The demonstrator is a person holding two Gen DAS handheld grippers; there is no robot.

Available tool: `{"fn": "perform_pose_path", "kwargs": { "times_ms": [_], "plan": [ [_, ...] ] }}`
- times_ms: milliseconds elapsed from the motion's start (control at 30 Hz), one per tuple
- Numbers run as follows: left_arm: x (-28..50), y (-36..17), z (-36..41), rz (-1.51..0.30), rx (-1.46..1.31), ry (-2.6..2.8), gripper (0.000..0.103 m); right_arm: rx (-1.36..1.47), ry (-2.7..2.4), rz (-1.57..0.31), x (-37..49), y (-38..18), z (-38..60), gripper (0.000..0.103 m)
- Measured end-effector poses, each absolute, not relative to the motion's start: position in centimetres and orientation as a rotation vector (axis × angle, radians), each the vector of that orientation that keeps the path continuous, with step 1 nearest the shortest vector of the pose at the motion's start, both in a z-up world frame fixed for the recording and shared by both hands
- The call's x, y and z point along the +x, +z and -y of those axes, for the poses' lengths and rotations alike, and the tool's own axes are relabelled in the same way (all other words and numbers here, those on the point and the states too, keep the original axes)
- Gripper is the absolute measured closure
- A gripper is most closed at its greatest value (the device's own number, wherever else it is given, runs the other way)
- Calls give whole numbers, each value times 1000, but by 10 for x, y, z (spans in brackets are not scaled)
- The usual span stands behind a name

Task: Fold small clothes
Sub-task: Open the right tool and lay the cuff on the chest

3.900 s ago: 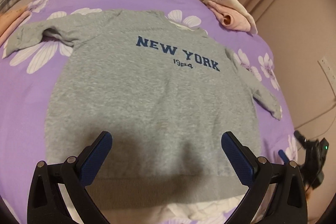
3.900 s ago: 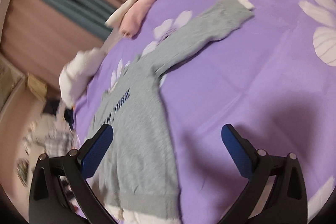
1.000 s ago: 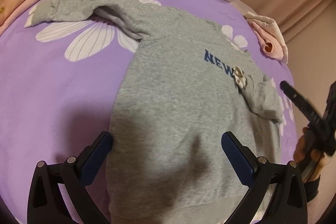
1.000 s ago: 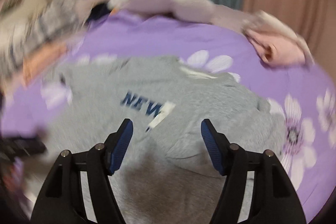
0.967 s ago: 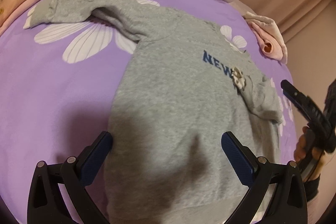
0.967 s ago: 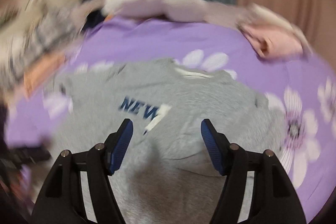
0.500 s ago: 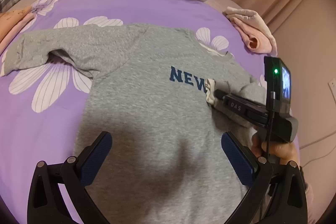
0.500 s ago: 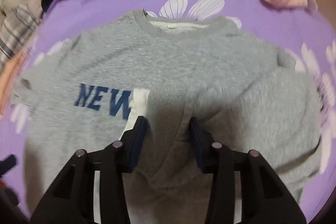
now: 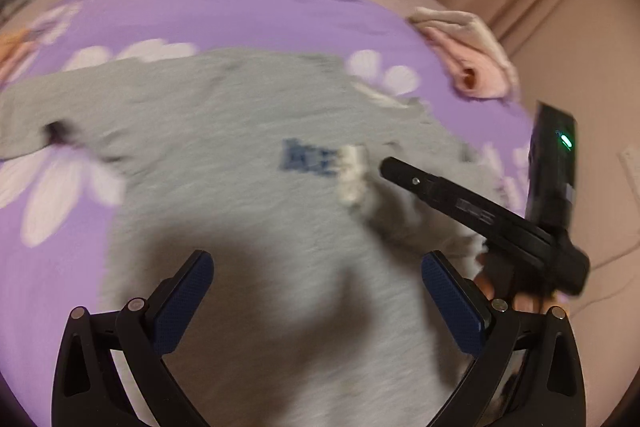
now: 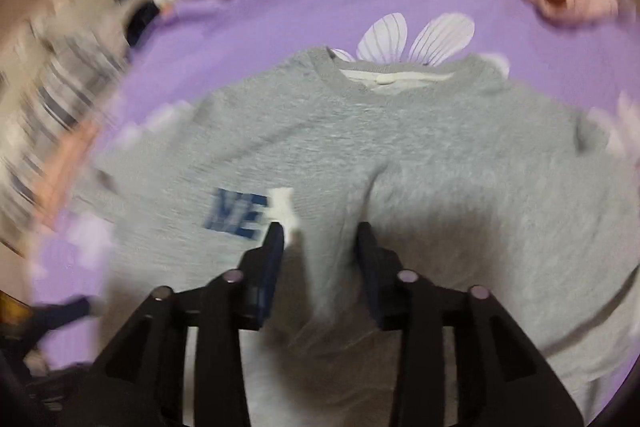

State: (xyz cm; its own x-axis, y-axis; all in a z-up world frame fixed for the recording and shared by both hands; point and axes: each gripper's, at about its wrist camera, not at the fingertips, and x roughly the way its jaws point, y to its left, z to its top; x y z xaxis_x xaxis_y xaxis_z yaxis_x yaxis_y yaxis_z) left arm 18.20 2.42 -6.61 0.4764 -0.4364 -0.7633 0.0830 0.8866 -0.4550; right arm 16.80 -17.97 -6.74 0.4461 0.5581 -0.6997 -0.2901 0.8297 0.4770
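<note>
On purple bedspread (image 10: 256, 23), right hand-held gripper (image 10: 320, 239) pinches sweatshirt sleeve (image 10: 328, 267).

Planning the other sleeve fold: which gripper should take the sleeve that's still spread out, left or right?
Left. The left gripper is open and hovers over the sweatshirt, whose spread sleeve lies on its side. The right gripper is shut on the folded sleeve.

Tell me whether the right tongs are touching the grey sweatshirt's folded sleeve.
Touching: the right wrist view shows the right tongs closed on the folded sleeve of the grey sweatshirt.
</note>
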Motion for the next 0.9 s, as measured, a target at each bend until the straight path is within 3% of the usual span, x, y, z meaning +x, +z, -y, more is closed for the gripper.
{"fn": "perform_pose_path", "kwargs": {
  "times_ms": [200, 333, 433, 500, 567, 600, 633, 667, 700, 767, 900],
  "plan": [
    [221, -58, 21, -1011, -518, -567, 0, 553, 479, -834, 158, -43, 269, 57],
    [243, -70, 50, -1038, -609, -669, 4, 670, 414, -833, 152, -56, 323, 74],
    [253, -81, 67, -1058, -638, -705, 20, 731, 401, -875, 151, -74, 336, 79],
    [260, -93, 73, -1094, -618, -677, 41, 734, 385, -913, 151, -86, 336, 80],
    [265, -106, 74, -1138, -555, -595, 53, 701, 353, -940, 149, -92, 341, 82],
    [266, -114, 73, -1163, -518, -553, 69, 665, 324, -953, 148, -96, 340, 83],
    [267, -122, 71, -1184, -496, -535, 76, 637, 302, -962, 147, -96, 338, 85],
    [267, -126, 68, -1183, -475, -513, 92, 603, 273, -972, 148, -97, 342, 88],
    [266, -129, 65, -1179, -451, -489, 97, 579, 249, -978, 149, -98, 347, 88],
    [268, -133, 58, -1177, -490, -511, 97, 549, 207, -977, 147, -98, 351, 96],
    [263, -122, 57, -1190, -480, -521, 97, 599, 185, -974, 143, -98, 367, 94]
  ]
}}
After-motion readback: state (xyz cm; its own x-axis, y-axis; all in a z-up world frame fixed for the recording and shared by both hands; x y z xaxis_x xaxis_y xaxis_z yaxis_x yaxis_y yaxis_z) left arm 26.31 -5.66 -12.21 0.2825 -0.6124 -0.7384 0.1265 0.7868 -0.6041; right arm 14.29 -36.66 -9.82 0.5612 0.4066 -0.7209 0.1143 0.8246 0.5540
